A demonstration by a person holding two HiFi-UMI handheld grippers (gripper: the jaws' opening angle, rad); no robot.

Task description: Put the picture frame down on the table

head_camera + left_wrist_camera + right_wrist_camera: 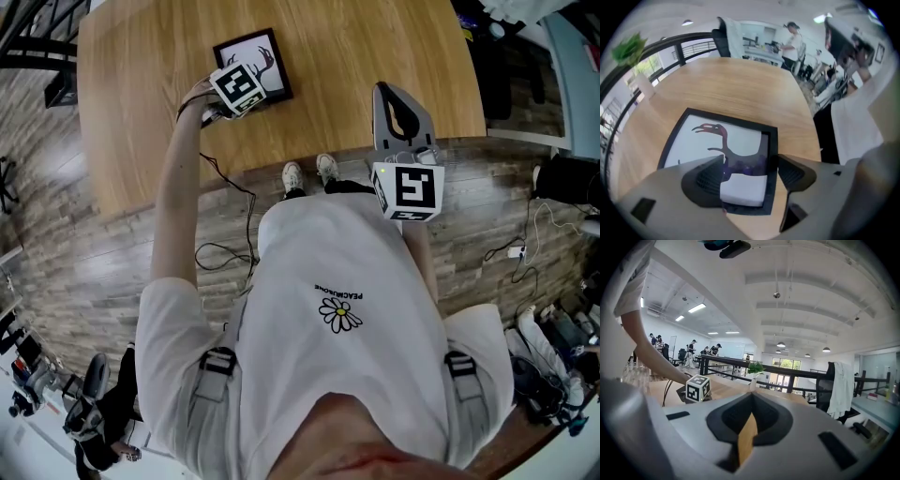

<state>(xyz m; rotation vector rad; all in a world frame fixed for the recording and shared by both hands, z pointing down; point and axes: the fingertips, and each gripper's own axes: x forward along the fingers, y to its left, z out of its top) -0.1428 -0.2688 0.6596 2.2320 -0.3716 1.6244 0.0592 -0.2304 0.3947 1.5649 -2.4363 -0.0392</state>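
Right tool pressed together, left tool spread over black-rimmed picture frame, woodgrain table

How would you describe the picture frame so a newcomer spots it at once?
Find the wooden table; on its left half the picture frame lies flat beneath the left gripper. It alone has a black border round a white sheet with a dark long-necked bird.
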